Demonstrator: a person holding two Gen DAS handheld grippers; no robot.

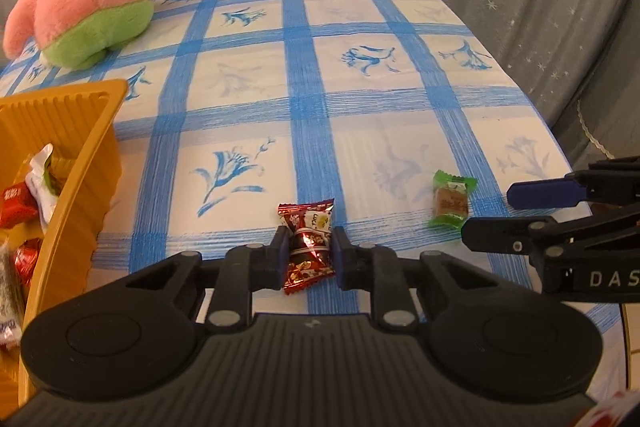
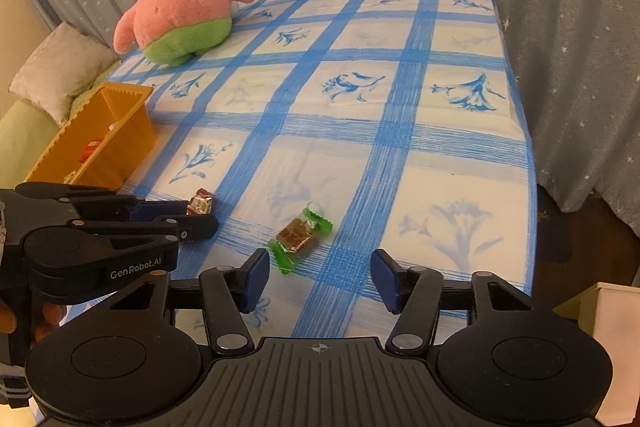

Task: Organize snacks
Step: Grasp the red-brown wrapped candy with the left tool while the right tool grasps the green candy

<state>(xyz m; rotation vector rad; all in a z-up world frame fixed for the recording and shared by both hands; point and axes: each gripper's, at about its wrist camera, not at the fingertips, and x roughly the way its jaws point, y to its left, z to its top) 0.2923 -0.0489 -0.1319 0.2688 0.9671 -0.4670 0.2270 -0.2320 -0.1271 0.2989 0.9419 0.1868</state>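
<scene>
A red snack packet (image 1: 306, 223) lies on the blue-checked tablecloth (image 1: 360, 115), and my left gripper (image 1: 308, 257) is shut on it, pads pressing both sides. From the right wrist view the same left gripper (image 2: 188, 217) comes in from the left with the packet (image 2: 202, 203) at its tips. A green-wrapped candy (image 2: 300, 239) lies on the cloth just ahead of my right gripper (image 2: 320, 263) and toward its left finger; the jaws stand open and touch nothing. In the left wrist view the candy (image 1: 452, 199) sits left of the right gripper (image 1: 516, 215).
An orange bin (image 1: 80, 155) holding several wrapped snacks stands at the left edge of the table (image 2: 120, 131). A pink and green star plush (image 2: 180, 11) sits at the far left corner. A white box (image 2: 616, 315) is off the table's right side. Curtains hang behind.
</scene>
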